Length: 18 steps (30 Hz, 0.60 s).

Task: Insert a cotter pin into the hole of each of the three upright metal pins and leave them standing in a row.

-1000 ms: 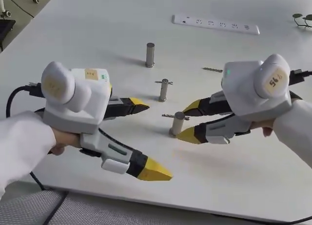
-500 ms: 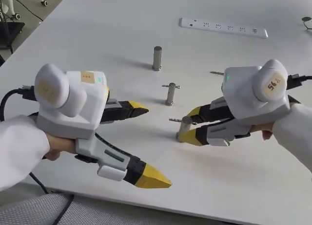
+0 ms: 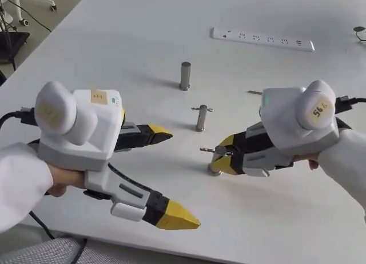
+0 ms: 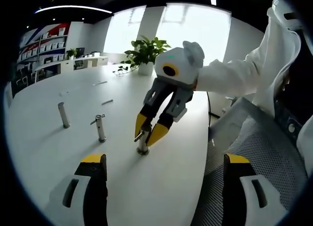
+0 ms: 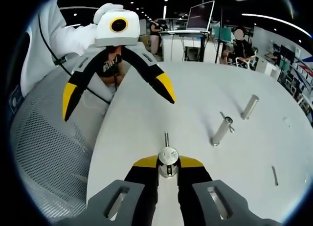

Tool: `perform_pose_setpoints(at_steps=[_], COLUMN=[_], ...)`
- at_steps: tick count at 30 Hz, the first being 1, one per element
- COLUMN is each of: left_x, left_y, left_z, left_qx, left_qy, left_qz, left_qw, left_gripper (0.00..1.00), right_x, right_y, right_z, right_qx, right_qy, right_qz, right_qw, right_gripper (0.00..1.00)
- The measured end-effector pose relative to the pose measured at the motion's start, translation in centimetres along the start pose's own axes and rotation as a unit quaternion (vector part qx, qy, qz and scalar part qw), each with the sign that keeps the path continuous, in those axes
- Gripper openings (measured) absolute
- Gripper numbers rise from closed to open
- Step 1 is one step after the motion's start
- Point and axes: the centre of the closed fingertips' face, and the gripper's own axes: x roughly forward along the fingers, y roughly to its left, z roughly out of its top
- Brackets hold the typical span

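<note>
The right gripper (image 3: 227, 155) is clenched on the nearest pin (image 3: 215, 163), its yellow tips pinching the upper part of the shaft from both sides. This pin stands closest to the near edge of the table (image 3: 114, 58). The first cotter pin (image 3: 206, 150) passes through its head and pokes out towards the left gripper (image 3: 178, 177), which hangs released with its jaws spread wide, well apart from the work.

Judged from this, the step in hand is seating or steadying this pin. The grip sits high on a slim shaft with a small foot, so any sideways pull would likely tip it. It seems best to keep the base flat on the table and the shaft plumb. The jaws should open evenly and back straight out along their own line, without brushing the protruding cotter pin.

Further from the near edge stands the middle pin (image 3: 201, 119), upright, with the second cotter pin (image 3: 202, 109) across its top. Beyond it, towards the far edge where the power strip (image 3: 263, 39) lies, the far pin (image 3: 185, 75) stands bare. The three form a rough, slanting line. A loose cotter pin (image 3: 254, 93) lies flat towards the right edge, near the right gripper's body. It probably belongs in the far pin.
</note>
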Motion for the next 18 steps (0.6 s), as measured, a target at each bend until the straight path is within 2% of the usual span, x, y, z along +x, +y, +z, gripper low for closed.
perform_pose_setpoints(at_steps=[4, 10, 11, 12, 14, 18], left_x=[-0.1, -0.3, -0.2, -0.2, -0.1, -0.1], left_y=[0.1, 0.4, 0.5, 0.5, 0.5, 0.3], left_z=[-0.3, -0.6, -0.7, -0.7, -0.9, -1.0], left_qx=[0.000, -0.006, -0.013, -0.019, -0.020, -0.028], left_qy=[0.005, 0.013, 0.015, 0.014, 0.016, 0.014], left_qz=[0.001, 0.006, 0.006, 0.007, 0.009, 0.007], left_qw=[1.0000, 0.9999, 0.9998, 0.9997, 0.9996, 0.9995], left_gripper=[0.99, 0.99, 0.99, 0.99, 0.99, 0.99], right_x=[-0.3, -2.0, -2.0, -2.1, -2.6, -3.3], right_y=[-0.5, -3.4, -4.7, -5.4, -6.3, -7.5], right_z=[-0.1, 0.4, -0.3, -0.7, -1.1, -1.5], right_qx=[0.005, 0.004, 0.005, 0.003, 0.000, 0.001], right_qy=[0.001, -0.011, -0.005, 0.000, 0.006, 0.000], right_qz=[0.000, -0.017, -0.020, -0.023, -0.032, -0.036], right_qw=[1.0000, 0.9998, 0.9998, 0.9997, 0.9995, 0.9993], right_gripper=[0.08, 0.08, 0.08, 0.08, 0.08, 0.08])
